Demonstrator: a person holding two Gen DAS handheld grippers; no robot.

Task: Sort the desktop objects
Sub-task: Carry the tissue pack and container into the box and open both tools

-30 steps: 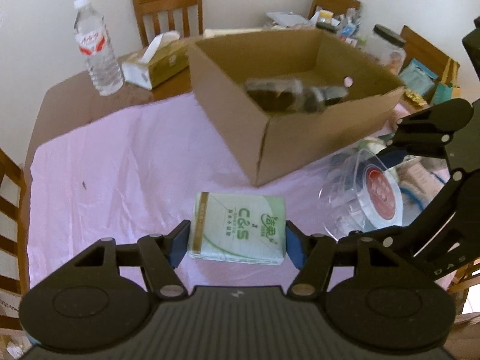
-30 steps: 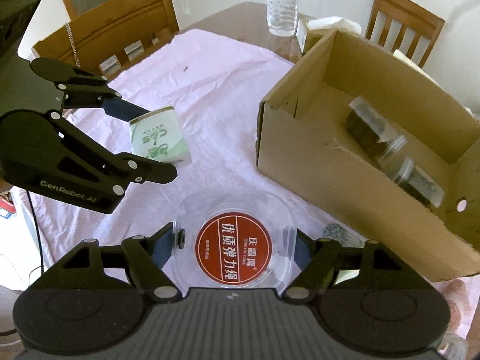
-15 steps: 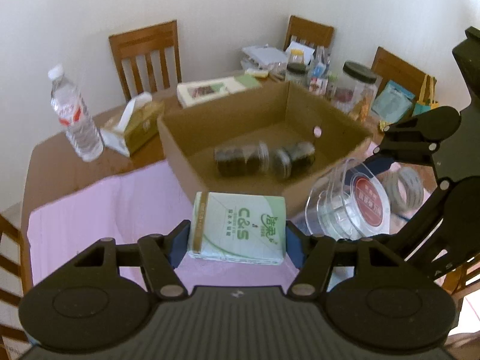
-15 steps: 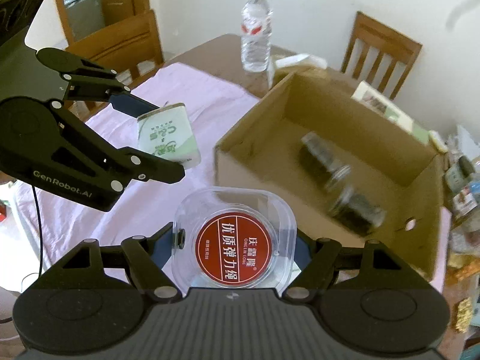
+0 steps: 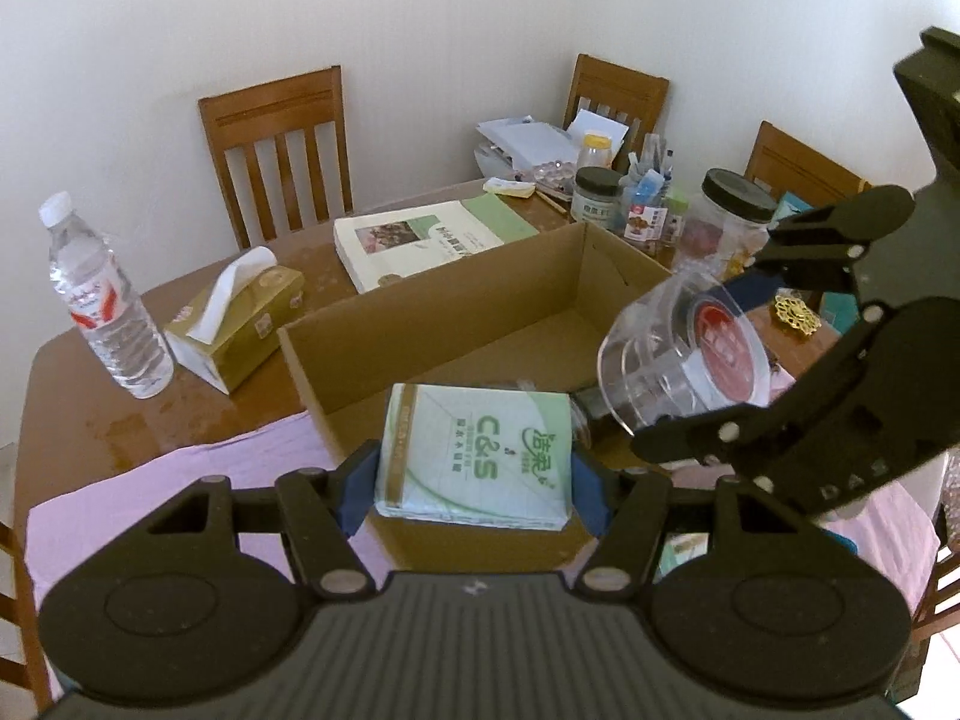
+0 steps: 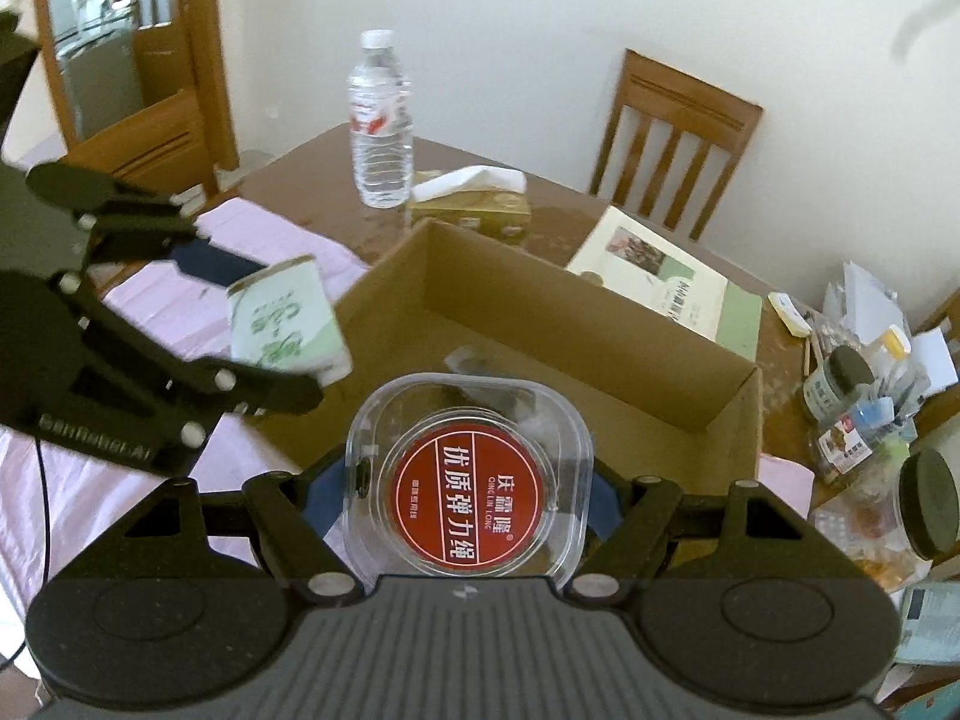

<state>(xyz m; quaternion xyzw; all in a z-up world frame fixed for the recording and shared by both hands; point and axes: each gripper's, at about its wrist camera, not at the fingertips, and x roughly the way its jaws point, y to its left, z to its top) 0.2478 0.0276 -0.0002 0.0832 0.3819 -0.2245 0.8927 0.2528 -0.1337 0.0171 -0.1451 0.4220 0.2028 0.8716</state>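
Left gripper (image 5: 474, 477) clamps tissue pack (image 5: 474, 459), right gripper (image 6: 465, 495) clamps clear case (image 6: 468, 474); both above box (image 6: 600, 324), release pending.

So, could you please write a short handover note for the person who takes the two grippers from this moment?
Left gripper: shut on the green tissue pack, held in the air at the near wall of the cardboard box.
Right gripper: shut on the clear plastic case with the red label, also held over the box.
Done: both items are picked up and brought to the box; something dark already lies on its floor, mostly hidden.
Left: lower both items into the box and open the fingers. The water bottle, the gold tissue box and the booklet are on the table outside it.
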